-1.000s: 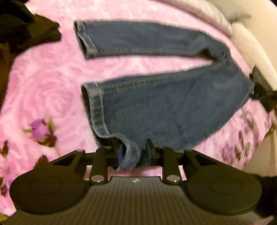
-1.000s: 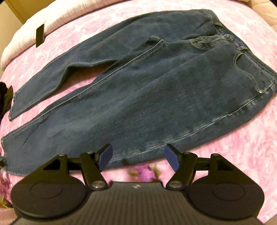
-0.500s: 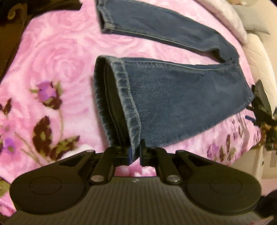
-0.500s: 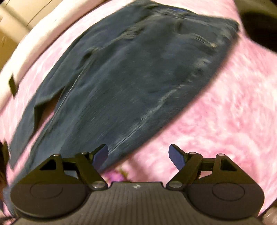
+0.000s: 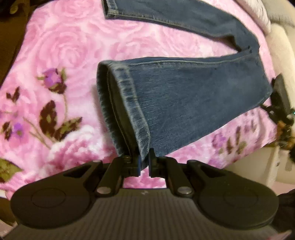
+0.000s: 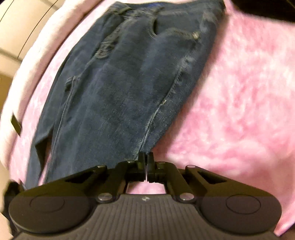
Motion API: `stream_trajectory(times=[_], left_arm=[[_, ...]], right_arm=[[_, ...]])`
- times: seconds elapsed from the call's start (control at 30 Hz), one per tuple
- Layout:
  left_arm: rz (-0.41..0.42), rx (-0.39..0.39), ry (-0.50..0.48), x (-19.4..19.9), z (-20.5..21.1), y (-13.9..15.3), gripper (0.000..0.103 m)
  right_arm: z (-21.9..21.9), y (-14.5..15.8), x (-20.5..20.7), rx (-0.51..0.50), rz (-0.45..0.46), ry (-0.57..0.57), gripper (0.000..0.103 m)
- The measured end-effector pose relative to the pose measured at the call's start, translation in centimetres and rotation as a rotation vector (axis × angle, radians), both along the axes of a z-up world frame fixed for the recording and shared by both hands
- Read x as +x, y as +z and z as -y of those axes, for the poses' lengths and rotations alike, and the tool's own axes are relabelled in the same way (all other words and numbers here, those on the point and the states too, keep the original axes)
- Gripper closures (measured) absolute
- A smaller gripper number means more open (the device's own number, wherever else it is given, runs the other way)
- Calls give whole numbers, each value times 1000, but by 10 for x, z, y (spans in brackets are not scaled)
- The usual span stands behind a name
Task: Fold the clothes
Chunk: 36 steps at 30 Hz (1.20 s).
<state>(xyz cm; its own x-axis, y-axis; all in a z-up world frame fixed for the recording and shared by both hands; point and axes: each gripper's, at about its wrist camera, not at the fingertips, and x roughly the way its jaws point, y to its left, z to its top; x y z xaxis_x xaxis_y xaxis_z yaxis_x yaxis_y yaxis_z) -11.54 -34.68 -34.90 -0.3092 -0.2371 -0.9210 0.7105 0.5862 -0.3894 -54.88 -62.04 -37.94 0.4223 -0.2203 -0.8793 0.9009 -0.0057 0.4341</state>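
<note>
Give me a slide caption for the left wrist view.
Left gripper pinches jeans hem above pink floral blanket.

Jeans (image 5: 193,96): blue denim, matt, faded hems. Blanket (image 5: 60,46): pink plush, fuzzy, flower-printed. Left gripper (image 5: 144,162), right gripper (image 6: 146,167): matt black plastic, ribbed housings.

Jeans (image 5: 193,96) far leg cut off at top edge; right view motion-blurred, waistband (image 6: 166,7) cropped.

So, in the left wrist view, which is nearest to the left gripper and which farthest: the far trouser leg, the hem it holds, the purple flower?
1. Hem, pinched in the left gripper.
2. Purple flower, to the left on the blanket.
3. Far trouser leg, along the top.
</note>
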Motion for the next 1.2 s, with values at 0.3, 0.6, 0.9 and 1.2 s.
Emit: stream_trajectory(times=[0.3,0.6,0.9,1.2], left_arm=[[84,78,-47,-8,7,-24,91],[202,177,-48,-27,30,-18,92],[241,259,-80,-52,62,-6,97],[292,357,-127,-54,55,-6,90]], right_arm=[[12,18,-33,-54,-81,-44,84],[113,16,-78,-235,-91,-226,43],[159,11,-114,-184,-61,-207,97],[159,15,-100,-170,-183,-123,74]])
